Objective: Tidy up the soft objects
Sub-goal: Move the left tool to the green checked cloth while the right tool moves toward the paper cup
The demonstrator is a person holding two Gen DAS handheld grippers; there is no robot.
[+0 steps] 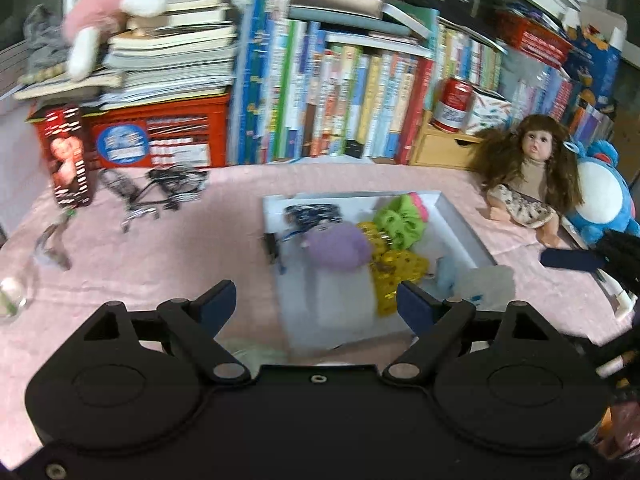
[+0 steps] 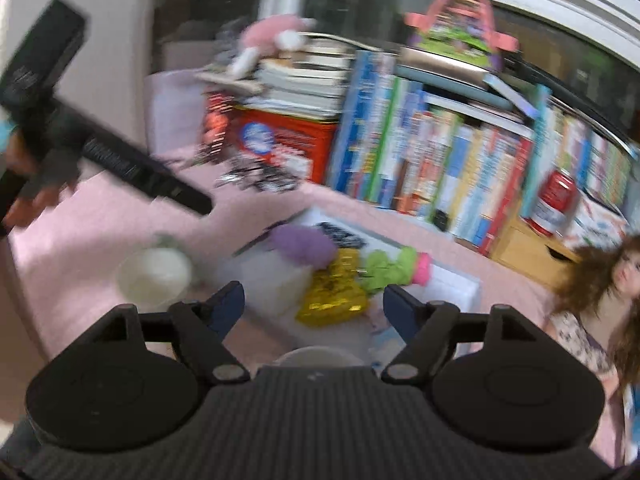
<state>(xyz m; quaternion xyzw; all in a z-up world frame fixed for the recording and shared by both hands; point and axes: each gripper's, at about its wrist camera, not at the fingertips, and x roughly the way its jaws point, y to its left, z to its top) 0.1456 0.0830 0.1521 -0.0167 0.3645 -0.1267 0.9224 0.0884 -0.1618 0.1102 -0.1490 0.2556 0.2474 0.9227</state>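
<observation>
The soft things lay gathered in a shallow white box (image 1: 460,220) on the pink surface (image 1: 180,248): a purple fuzzy lump (image 1: 338,246) toward the box's left, a yellow shiny piece (image 1: 394,274) beside it and touching it, a green and pink cloth item (image 1: 400,218) behind the yellow one, and a dark patterned piece (image 1: 314,214) at the far left corner. A pale, flat item (image 1: 344,300) sat under or in front of the purple lump, though blur made it hard to say what it was.

From the left gripper (image 1: 316,304) the box lay straight ahead and slightly right, its long side running away from the camera toward the row of books (image 1: 320,92). The yellow piece sat just past the right fingertip, the purple lump a little farther on between the two fingers' lines. The left gripper was spread wide and held nothing; neither finger touched the box contents.

The right gripper (image 2: 314,306) faced the same box (image 2: 456,284) from the other side, tilted, with the yellow piece (image 2: 332,296) nearly centred between its fingers and the purple lump (image 2: 302,244) beyond it. It too was wide apart and empty. It looked about as near to the yellow piece as the left one.

Outside the box, a doll (image 1: 528,172) and a blue plush toy (image 1: 600,200) sat at the right, well apart from both grippers, and a pink plush (image 1: 108,12) rested on stacked books.
</observation>
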